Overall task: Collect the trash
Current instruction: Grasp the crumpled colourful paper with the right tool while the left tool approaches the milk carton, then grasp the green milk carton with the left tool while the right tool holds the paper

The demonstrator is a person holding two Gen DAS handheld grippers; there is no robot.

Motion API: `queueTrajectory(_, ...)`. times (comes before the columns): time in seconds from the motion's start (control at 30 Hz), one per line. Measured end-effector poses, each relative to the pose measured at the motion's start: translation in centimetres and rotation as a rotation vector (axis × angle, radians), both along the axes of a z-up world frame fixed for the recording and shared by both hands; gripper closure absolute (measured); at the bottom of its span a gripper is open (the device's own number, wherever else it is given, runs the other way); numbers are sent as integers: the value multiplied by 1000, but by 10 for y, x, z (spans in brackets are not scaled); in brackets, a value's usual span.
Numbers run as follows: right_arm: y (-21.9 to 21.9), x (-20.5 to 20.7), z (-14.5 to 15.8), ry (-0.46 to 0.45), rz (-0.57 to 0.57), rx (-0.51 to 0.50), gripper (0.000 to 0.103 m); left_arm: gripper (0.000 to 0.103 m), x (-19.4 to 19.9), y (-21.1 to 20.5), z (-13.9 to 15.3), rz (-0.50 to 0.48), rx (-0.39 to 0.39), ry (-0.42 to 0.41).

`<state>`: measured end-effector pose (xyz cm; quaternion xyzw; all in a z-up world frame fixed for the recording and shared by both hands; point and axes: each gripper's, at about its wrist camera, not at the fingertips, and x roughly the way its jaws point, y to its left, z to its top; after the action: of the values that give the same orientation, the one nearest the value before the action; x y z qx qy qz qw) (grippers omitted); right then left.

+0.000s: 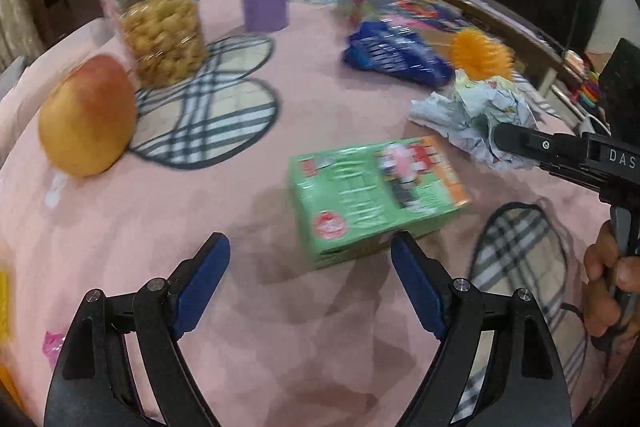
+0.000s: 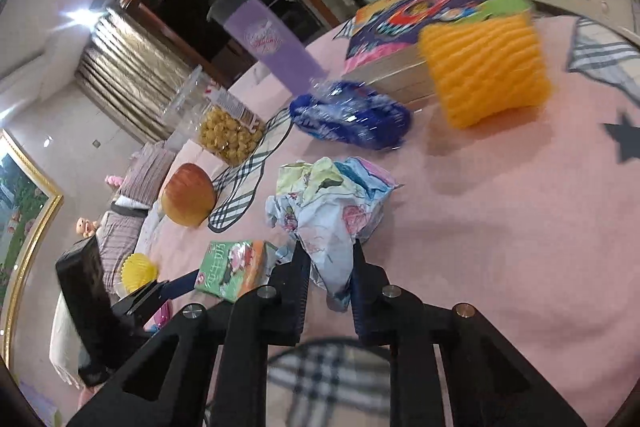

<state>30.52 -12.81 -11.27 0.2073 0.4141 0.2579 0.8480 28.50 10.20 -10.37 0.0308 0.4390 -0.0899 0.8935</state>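
Crumpled paper: on the pink tablecloth beside the green carton, pinched at its near edge by the right tongs, likely for lifting away as trash. Left tongs: spread wide, empty, angled toward the carton.

Crumpled paper, pale blue with coloured drawings, is pinched at its near end, bulk on the pink cloth. Blue wrapper lies crinkled beyond it. Green carton lies flat to the left.
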Motion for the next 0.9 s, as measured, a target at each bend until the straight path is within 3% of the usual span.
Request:
queueTrajectory(0.27,-54,-28,5,-33,-110,-20,85,18,-34,-62,6,-235,-133,-3)
queueTrajectory(0.33,-68,-32,5,-30,-130,-14,85,18,-42,-74,8,-262,-110,-8)
queueTrajectory(0.4,-80,-36,5,-25,-144,-13,85,18,-45,-76,10,-246,-84,-20)
queueTrajectory(0.53,-97,-50,9,-33,-160,-13,85,18,-33,-56,9,-122,-44,-12)
queueTrajectory(0.63,-103,-62,9,-39,-176,-6,85,17,-15,-43,1,-72,-34,25)
queueTrajectory(0.8,-95,-77,6,-50,-148,-75,85,16,6,-48,-9,-89,27,31)
queueTrajectory(0.9,-91,-82,2,-45,-120,-128,85,16,12,-53,-7,-107,14,15)
